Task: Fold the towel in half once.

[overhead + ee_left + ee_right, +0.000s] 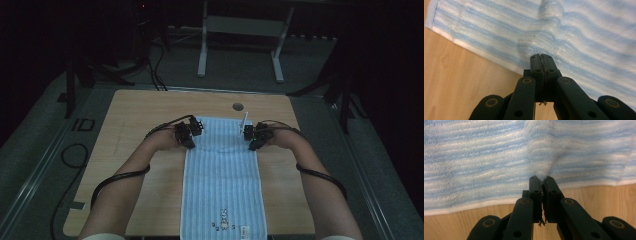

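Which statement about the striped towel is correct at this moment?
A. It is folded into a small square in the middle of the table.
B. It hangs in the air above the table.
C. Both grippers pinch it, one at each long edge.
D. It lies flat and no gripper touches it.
C: the left gripper and the right gripper are each closed on a raised pinch of the towel, which otherwise lies spread out on the table.

From my seat I can read one marking: the letters "ID" on the dark floor strip just left of the table. The towel carries a small rabbit emblem and a tiny label near its front hem, too small to read.
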The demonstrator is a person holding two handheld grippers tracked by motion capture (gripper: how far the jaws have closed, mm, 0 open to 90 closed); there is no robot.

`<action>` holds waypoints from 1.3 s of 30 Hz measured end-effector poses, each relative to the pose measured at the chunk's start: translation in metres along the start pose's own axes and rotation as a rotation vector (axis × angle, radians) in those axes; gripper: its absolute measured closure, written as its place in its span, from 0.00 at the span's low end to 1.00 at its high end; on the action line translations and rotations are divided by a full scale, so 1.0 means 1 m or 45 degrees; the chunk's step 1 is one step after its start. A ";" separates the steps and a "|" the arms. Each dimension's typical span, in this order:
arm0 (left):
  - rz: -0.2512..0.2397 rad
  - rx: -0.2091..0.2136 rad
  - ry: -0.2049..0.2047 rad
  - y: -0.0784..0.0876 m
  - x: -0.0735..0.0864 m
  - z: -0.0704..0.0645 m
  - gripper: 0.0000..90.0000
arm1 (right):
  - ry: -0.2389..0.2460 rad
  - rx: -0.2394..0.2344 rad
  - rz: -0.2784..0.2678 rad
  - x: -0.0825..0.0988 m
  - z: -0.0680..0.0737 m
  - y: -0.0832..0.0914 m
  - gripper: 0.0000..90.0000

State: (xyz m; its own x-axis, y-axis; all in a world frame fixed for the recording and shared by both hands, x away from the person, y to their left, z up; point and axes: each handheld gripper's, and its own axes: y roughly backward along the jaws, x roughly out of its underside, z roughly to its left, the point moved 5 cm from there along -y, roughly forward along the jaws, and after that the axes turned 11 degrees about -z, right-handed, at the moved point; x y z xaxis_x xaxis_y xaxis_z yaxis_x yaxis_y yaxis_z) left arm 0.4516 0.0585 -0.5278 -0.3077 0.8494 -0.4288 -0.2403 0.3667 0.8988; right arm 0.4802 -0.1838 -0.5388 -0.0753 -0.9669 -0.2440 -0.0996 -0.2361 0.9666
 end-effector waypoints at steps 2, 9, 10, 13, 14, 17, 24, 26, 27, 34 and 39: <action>0.015 0.018 -0.013 0.002 0.001 -0.003 1.00 | 0.004 -0.001 -0.014 -0.001 0.003 0.002 0.96; 0.067 -0.029 -0.074 -0.014 0.001 0.000 0.94 | 0.000 -0.025 0.010 0.001 0.006 -0.004 0.96; 0.060 -0.016 -0.086 -0.016 0.001 0.000 0.94 | -0.003 -0.031 0.010 0.001 0.006 -0.005 0.96; 0.049 -0.070 -0.105 -0.024 -0.001 0.005 0.74 | -0.008 -0.037 0.003 0.003 0.006 -0.005 0.96; 0.053 -0.097 -0.113 -0.025 -0.001 0.007 0.74 | -0.008 -0.035 0.003 0.003 0.005 -0.005 0.96; 0.055 -0.109 -0.118 -0.028 0.000 0.010 0.81 | -0.019 -0.037 -0.007 0.004 0.005 -0.002 0.96; 0.138 -0.030 -0.129 -0.037 0.004 0.003 0.74 | -0.038 -0.041 -0.004 0.007 0.005 -0.001 0.96; 0.145 -0.036 -0.112 -0.040 0.004 0.004 0.68 | -0.034 -0.045 -0.002 0.007 0.005 -0.002 0.96; 0.134 -0.037 -0.097 -0.040 0.003 0.004 0.67 | -0.036 -0.047 -0.004 0.007 0.005 -0.002 0.96; 0.132 0.033 -0.117 -0.040 0.004 0.002 0.79 | -0.042 -0.052 -0.006 0.008 0.005 -0.003 0.96; 0.140 0.014 -0.120 -0.039 0.003 0.000 0.98 | -0.049 -0.051 -0.006 0.010 0.005 -0.002 0.96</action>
State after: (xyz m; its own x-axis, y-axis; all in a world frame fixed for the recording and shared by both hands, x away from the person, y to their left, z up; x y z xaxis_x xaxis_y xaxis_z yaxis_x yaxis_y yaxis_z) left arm 0.4603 0.0463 -0.5643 -0.2437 0.9164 -0.3176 -0.1995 0.2731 0.9411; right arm 0.4749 -0.1921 -0.5438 -0.1131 -0.9614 -0.2507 -0.0605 -0.2451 0.9676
